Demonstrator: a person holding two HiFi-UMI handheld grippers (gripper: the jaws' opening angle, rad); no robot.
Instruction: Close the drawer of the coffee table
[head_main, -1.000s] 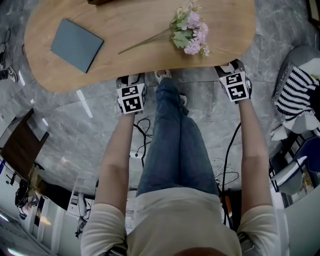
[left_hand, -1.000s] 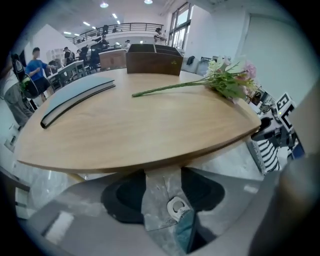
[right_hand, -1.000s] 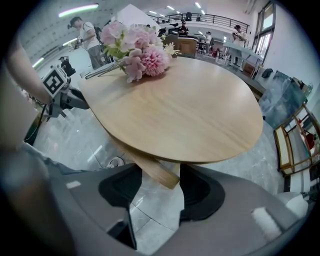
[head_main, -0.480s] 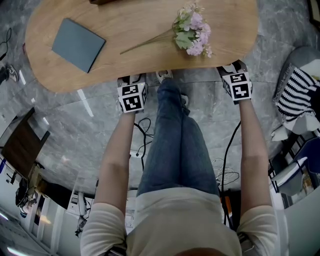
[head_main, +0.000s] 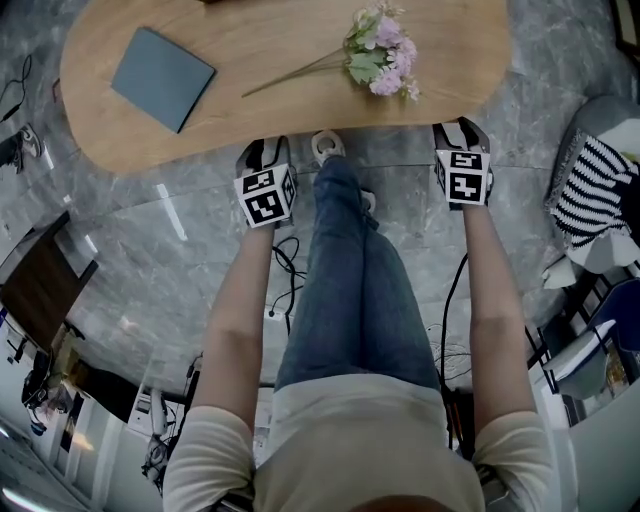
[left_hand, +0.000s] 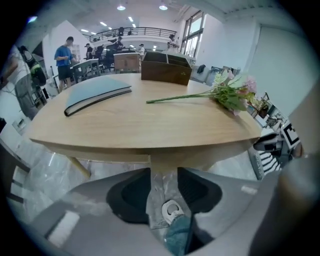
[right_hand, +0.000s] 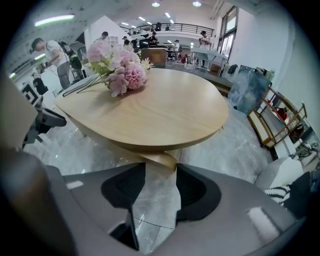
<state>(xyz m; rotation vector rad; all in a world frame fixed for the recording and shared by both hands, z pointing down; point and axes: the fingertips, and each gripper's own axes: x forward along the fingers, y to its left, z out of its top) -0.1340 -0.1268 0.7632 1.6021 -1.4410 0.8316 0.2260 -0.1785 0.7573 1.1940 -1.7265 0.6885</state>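
Overhead, a person in jeans (head_main: 350, 280) and a cream top stands at the near side of an oval wooden coffee table (head_main: 300, 100). It sits on a glossy grey marble floor (head_main: 150, 230). Behind the table is a large, bright hall with ceiling lights, tall windows and a railed upper gallery, and a few people stand far off. A striped cloth (head_main: 590, 195) lies on a seat to the person's right.

On the tabletop a slate-blue closed book (head_main: 163, 65) lies towards the left. A bunch of pink flowers (head_main: 382, 60) on a long stem lies towards the right. A dark brown box (left_hand: 166, 69) stands at the far edge.

The drawer (left_hand: 110, 156) can only be guessed at. It may be the pale wooden band just under the near rim, ending in a vertical seam above the table leg. From above it is tucked beneath the top, and whether it is fully in cannot be told.

The left gripper (head_main: 264, 152) and right gripper (head_main: 460, 128) point steeply down at the table's near edge, one on each side of the person's legs. Each has just narrowed its jaws, but a clear gap remains. Only floor and table base show through the gaps, and the pads press on nothing. Whether either tip touches the wood cannot be told.
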